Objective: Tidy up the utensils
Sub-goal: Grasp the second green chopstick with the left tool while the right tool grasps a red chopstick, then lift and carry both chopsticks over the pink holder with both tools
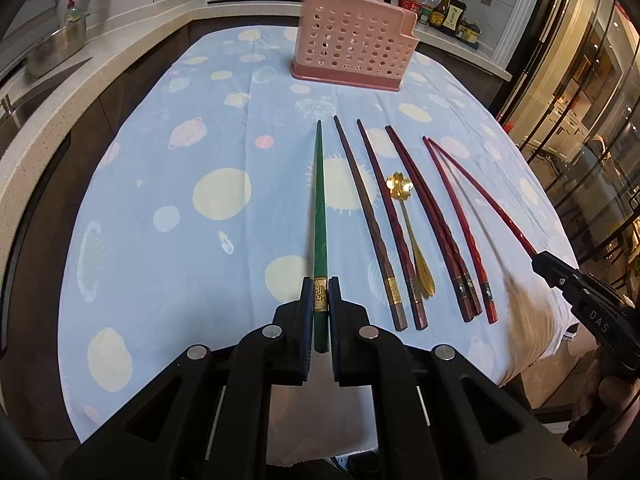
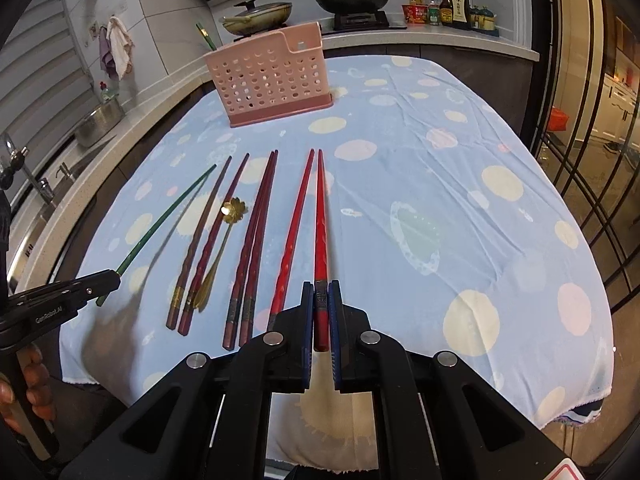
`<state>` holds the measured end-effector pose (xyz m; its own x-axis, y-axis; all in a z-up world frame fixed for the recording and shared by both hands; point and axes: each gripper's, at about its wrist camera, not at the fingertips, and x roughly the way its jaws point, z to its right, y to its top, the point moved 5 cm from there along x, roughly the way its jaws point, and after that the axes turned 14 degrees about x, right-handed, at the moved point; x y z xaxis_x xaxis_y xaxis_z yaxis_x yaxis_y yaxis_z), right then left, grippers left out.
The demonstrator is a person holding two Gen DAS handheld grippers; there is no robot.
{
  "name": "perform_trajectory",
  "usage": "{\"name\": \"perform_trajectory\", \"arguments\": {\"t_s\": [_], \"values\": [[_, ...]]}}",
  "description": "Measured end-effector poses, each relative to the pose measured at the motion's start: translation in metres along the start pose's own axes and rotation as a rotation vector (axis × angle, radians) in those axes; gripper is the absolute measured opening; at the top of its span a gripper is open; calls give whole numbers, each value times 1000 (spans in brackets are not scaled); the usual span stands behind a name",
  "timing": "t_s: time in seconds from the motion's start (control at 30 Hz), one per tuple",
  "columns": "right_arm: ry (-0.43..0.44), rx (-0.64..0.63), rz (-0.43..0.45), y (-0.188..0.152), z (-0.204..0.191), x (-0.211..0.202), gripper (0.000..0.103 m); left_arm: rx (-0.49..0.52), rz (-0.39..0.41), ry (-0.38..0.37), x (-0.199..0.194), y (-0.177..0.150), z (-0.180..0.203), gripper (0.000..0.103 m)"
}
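I have the left claw (image 1: 320,295) clamped on the green chopstick (image 1: 319,200) near its thick end and the right claw (image 2: 321,300) on a red chopstick (image 2: 321,216), tips forward, likely for dropping into the pink holder (image 1: 352,46) across the surface (image 1: 160,160).

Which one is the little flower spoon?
Find the pink basket on the blue spotted tablecloth. Nearer than it lies a row of chopsticks, and the gold spoon rests among the dark red ones. It is the only shiny gold piece, with a flower-shaped bowl.
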<state>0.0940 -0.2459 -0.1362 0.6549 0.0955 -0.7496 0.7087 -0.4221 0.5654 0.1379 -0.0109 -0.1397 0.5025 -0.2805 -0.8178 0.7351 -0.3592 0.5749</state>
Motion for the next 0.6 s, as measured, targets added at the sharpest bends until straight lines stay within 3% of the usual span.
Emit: {"name": "perform_trajectory", "arguments": {"t_s": [0.33,0.6], "values": [[81,-2,124,71,-20,-31,7,15,134,15,-40,71,-13,7],[135,-32,242,140,-44,-50,7,54,271,80,-70,147,-28,7]]}}
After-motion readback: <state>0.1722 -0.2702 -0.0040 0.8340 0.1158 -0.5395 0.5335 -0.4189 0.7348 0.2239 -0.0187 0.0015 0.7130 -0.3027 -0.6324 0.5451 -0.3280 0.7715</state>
